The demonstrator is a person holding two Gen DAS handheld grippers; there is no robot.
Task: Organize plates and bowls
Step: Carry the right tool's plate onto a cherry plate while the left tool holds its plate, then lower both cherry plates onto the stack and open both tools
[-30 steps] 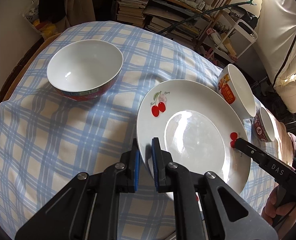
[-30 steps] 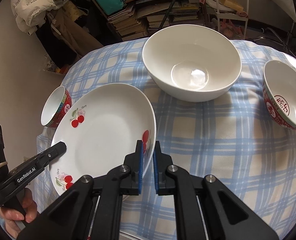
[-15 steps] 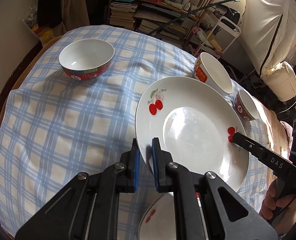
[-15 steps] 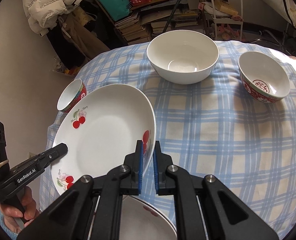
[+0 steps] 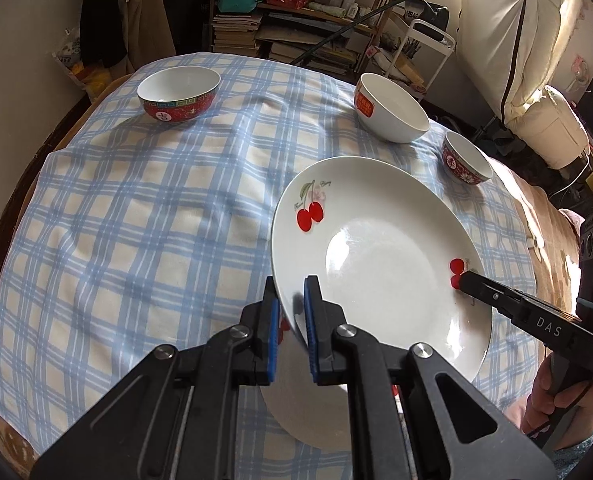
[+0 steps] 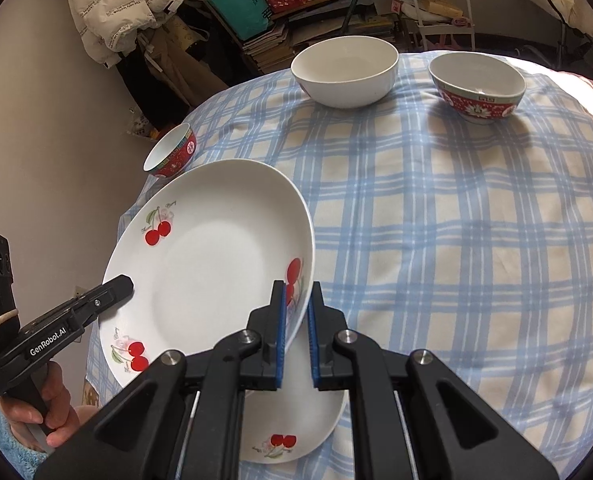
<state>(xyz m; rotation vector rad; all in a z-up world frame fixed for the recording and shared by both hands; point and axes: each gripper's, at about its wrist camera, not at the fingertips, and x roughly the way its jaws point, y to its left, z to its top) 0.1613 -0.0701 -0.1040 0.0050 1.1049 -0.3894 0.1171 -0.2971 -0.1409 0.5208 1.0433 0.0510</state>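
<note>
Two handheld grippers, both angled steeply down, carry a cherry-print plate (image 5: 380,264) tilted above the blue-check tablecloth (image 5: 144,216). Left gripper (image 5: 292,312) pinches the rim on one side, right gripper (image 6: 296,312) the opp. side, w/ a second plate (image 6: 296,428) lying directly below. Three bowls sit further back.

Daylight from the right; glare on the white plate (image 5: 380,264), soft bowl shadows on the checked cloth (image 6: 436,208). Fisheye bends edges, corners vignetted black. Focus sharp.
</note>
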